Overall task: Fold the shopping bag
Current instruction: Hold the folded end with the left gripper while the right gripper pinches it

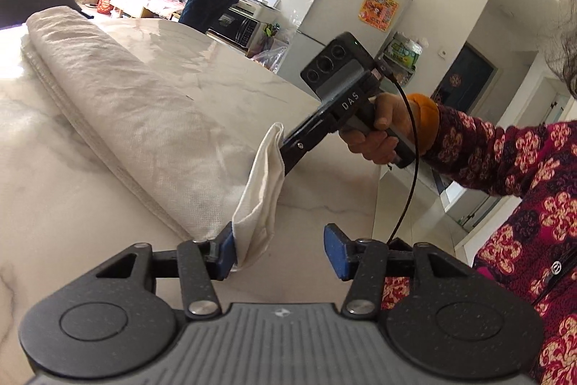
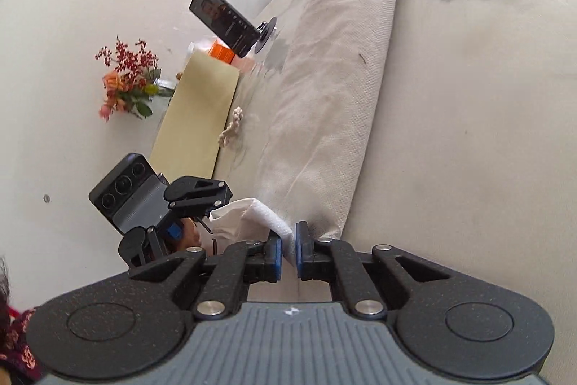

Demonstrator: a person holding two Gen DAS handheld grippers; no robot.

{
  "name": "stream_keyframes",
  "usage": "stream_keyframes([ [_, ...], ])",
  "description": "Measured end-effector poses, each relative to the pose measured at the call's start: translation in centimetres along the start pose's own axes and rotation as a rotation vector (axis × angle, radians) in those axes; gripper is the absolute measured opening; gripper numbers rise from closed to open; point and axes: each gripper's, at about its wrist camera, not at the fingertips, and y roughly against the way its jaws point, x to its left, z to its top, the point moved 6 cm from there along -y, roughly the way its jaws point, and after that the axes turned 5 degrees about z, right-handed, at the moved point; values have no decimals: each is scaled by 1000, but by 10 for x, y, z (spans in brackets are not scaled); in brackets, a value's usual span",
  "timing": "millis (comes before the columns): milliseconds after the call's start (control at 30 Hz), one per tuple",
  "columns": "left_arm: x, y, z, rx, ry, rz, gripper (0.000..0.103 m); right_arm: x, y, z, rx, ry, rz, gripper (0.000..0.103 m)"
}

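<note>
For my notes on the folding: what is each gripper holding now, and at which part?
The right gripper pinches the near corner of the shopping bag. The left gripper is open; that corner only touches one pad.

Right tool [image 2: 287,246] clamped, left tool [image 1: 279,249] parted.

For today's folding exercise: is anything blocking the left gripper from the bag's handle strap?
Nothing visible. The strap hangs against one pad of the open left gripper; the right gripper pinches its other end.

A white fridge [image 1: 364,9] stands behind the marble-patterned table [image 1: 72,197]; a black phone on a stand [image 2: 225,20] and orange-red flowers [image 2: 126,85] sit nearby.
</note>
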Motion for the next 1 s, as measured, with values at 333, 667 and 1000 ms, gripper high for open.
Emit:
stream_keyframes([
  [333, 23, -4, 10, 37, 169, 60, 6, 62, -11, -27, 31, 709, -415, 25],
  [667, 9, -8, 17, -21, -4, 54, 36, 23, 4, -16, -77, 308, -218, 8],
  [1000, 58, -11, 13, -38, 383, 20, 7, -2, 19, -18, -178, 48, -97, 4],
])
